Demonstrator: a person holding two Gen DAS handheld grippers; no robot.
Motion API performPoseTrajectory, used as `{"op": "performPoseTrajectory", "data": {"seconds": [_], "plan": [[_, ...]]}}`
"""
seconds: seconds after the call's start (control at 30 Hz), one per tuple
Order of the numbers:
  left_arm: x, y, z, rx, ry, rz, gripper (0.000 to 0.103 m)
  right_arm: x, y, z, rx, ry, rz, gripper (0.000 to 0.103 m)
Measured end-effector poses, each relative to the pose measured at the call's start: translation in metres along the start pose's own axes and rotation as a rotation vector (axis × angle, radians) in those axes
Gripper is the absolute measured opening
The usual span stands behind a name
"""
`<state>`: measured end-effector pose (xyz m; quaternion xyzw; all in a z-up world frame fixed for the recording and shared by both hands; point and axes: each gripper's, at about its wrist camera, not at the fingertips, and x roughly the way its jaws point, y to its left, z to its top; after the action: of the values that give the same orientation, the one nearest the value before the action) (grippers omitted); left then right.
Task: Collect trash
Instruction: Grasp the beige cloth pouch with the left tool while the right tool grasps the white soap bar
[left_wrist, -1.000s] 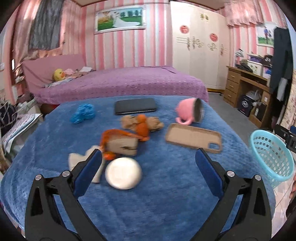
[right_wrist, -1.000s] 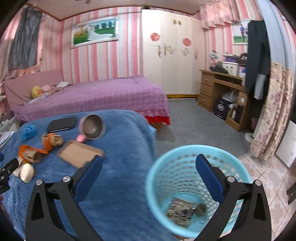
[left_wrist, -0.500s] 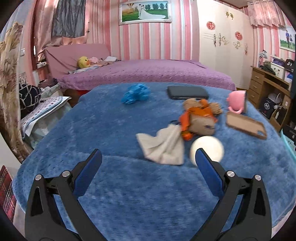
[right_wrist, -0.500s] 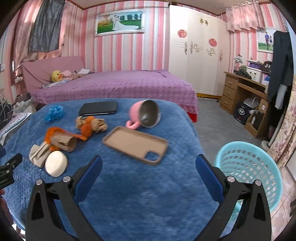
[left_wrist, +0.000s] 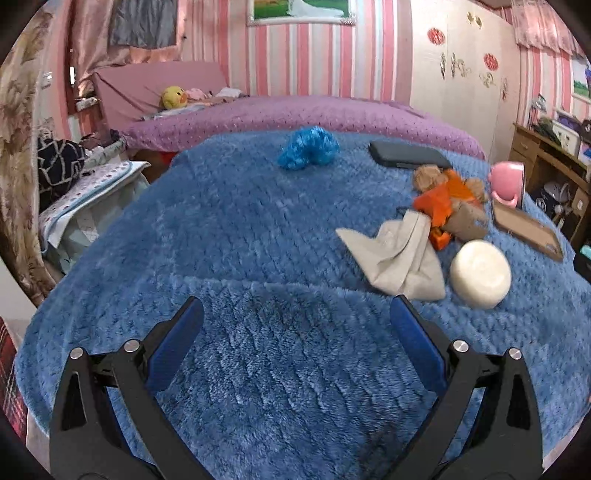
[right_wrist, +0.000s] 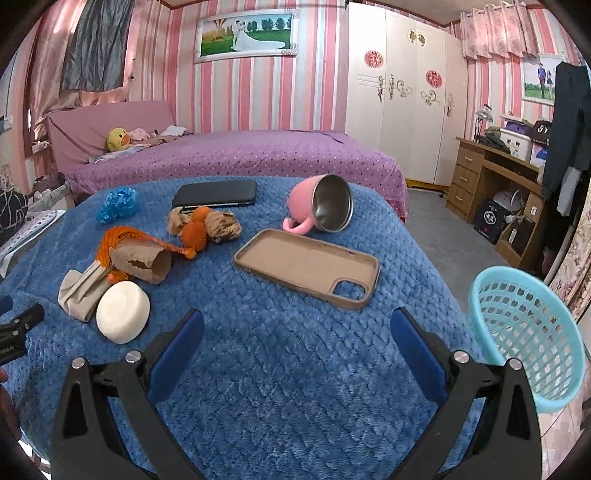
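Both our grippers hang released over the fuzzy blue blanket (left_wrist: 236, 236).

Left view: our left gripper (left_wrist: 295, 332) gapes; a crumpled beige tissue (left_wrist: 402, 254) and round white soap bar (left_wrist: 480, 274) lie ahead-right. Right view: our right gripper (right_wrist: 295, 332) is spread, a tan phone case (right_wrist: 306, 266) ahead and a torn cardboard tube (right_wrist: 142, 261) left; the turquoise plastic basket (right_wrist: 532, 332) stands right, on the floor.

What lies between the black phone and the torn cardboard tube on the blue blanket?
In the right wrist view, crumpled brown paper with an orange wad sits between the black phone and the cardboard tube.
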<state>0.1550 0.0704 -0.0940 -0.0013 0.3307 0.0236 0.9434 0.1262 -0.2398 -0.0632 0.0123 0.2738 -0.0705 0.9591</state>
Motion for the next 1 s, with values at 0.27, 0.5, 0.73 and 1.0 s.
{"op": "performPoseTrajectory", "data": {"seconds": [0.27,0.5,0.73,1.0], "plan": [[0.015,-0.007,0.018,-0.004,0.044,-0.12,0.097,0.014,0.003,-0.002,0.006,0.017,0.003,0.099],[0.036,-0.029,0.034,0.045,0.088,-0.221,0.094,0.02,0.007,-0.003,-0.003,0.026,0.0,0.099],[0.045,-0.047,0.03,0.132,0.141,-0.293,0.049,0.022,0.012,-0.003,-0.014,0.031,0.005,0.098],[0.026,-0.033,0.019,0.117,0.09,-0.286,0.02,0.017,0.031,-0.001,-0.04,0.021,0.039,0.098]]}}
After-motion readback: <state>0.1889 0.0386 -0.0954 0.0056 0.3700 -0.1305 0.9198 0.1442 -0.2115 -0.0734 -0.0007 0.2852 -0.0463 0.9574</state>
